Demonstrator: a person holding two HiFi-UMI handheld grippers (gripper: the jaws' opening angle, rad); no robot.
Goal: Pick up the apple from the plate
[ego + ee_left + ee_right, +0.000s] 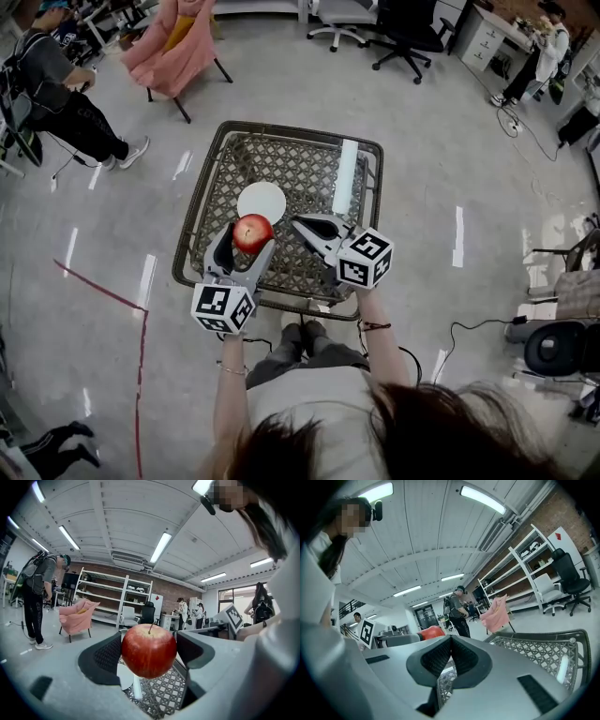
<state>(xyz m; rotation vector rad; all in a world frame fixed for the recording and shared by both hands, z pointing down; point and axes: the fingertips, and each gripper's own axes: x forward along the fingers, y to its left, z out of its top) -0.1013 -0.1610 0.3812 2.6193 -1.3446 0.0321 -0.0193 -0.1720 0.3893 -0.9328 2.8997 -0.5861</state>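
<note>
Well, glossy round apple (149,651) in left gripper (249,236), pads (107,656) seemingly ribbed.

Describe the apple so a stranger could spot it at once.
Start at the dark lattice-topped table. At the near edge of its round white plate, the left gripper is shut on the apple. It is the only red, round thing there.

**No legible writing**

We find no words, numbers or brand names that we can read. The only signs are black-and-white square markers (214,301) on the left tool (246,234) and the right tool (298,223), patterns without letters.
</note>
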